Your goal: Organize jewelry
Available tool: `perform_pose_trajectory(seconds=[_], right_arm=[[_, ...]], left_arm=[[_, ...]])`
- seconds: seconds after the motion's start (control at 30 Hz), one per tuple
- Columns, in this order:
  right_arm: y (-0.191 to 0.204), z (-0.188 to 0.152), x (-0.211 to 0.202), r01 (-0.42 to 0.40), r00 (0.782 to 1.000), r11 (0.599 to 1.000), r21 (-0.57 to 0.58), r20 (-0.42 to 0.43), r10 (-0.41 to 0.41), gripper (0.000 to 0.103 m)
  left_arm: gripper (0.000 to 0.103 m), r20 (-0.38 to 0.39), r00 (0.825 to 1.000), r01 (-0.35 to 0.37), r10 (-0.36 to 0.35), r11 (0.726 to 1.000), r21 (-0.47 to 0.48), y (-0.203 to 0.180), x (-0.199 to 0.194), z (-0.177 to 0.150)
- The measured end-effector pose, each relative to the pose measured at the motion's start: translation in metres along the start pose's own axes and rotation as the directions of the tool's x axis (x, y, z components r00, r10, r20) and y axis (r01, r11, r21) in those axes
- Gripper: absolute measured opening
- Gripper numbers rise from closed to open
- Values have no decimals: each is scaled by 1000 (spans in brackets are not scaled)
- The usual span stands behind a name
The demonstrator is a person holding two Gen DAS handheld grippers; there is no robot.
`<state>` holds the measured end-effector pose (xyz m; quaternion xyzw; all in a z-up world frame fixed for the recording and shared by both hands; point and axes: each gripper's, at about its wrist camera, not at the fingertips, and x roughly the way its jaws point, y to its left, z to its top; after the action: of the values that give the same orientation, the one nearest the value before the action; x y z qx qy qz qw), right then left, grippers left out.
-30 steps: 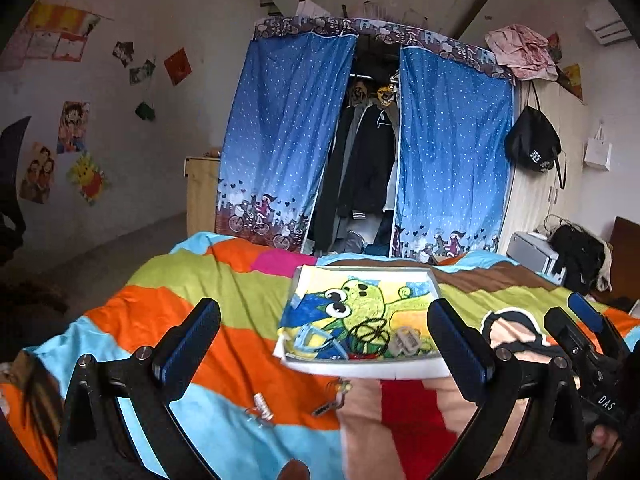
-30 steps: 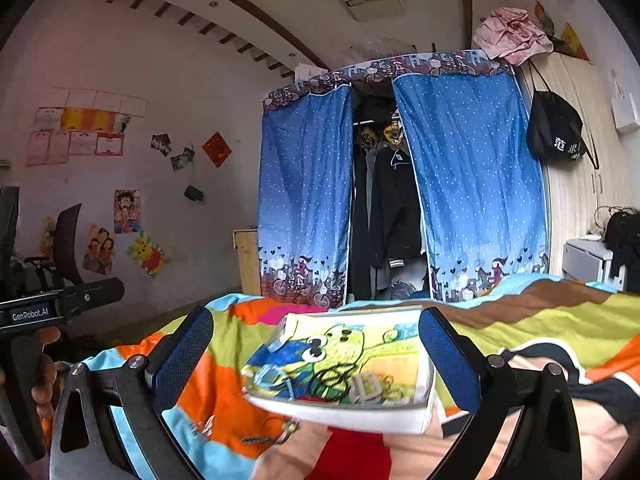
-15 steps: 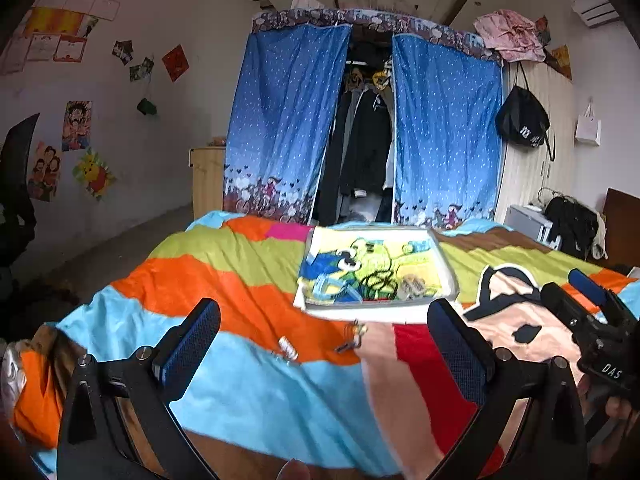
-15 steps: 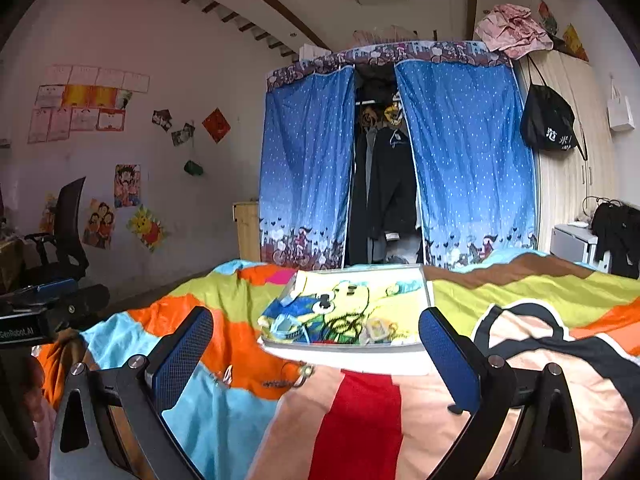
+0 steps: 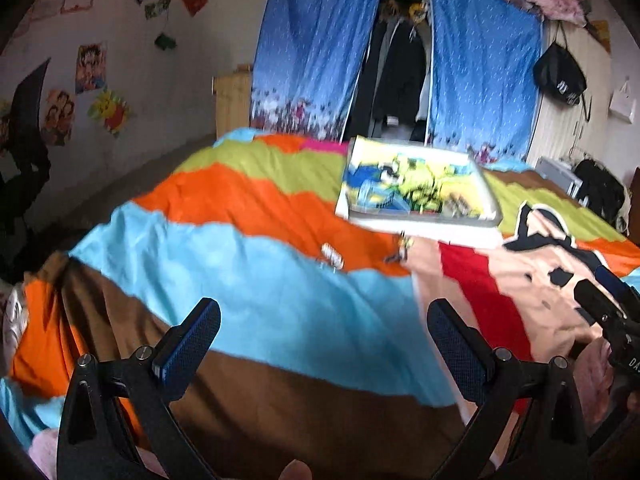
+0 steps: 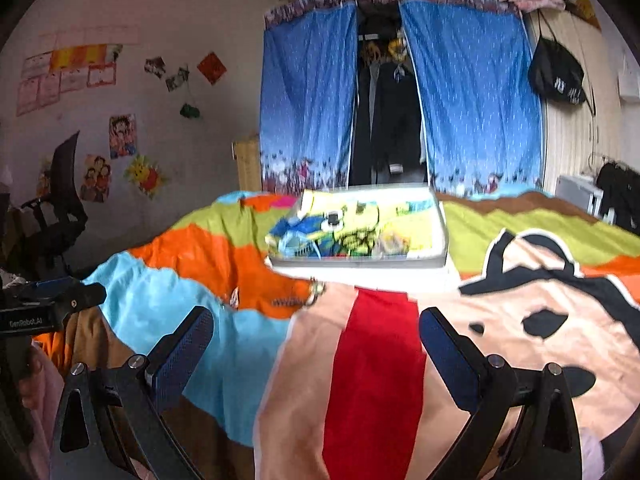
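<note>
A shallow tray with a cartoon picture (image 5: 472,190) (image 6: 424,220) lies on the striped bedspread and holds several jewelry pieces. Two small pieces lie loose on the blanket in front of it: a silvery one (image 5: 332,257) (image 6: 235,298) and a darker one (image 5: 401,249) (image 6: 316,292). My left gripper (image 5: 324,338) is open and empty, well back from them over the blue and brown stripes. My right gripper (image 6: 316,344) is open and empty over the red stripe. Each gripper shows at the edge of the other's view.
The bed (image 5: 248,200) fills the foreground with a rumpled colourful blanket. A blue-curtained wardrobe (image 6: 400,100) stands behind it. A dark chair (image 6: 60,208) is at the left. Bags and a small cabinet (image 5: 560,176) are at the right.
Both grippers have pulled back from the tray toward the near end of the bed, so the tray and loose pieces look smaller and farther away. Both stayed open.
</note>
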<state>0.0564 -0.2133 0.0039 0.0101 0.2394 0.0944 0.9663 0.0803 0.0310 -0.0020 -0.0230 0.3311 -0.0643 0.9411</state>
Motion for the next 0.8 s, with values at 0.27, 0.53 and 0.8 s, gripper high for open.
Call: perform_pose_trajectory(seconds=[0.27,0.53,0.8], right_arm=[[-15,-6,36,-20,988,998,55,-150,28,103],[-36,-2,96,-98,955,991,94,-271,120,103],[-48,11,165,-213,928,968,129,-284,242,103]], left_arm=[[101,-212,977,29,-30,1000,-10,3,49,5],[101,-277,960,57,-52,998,8,15,106,31],[101,-270,957,121,-106,992,38,32,170,43]])
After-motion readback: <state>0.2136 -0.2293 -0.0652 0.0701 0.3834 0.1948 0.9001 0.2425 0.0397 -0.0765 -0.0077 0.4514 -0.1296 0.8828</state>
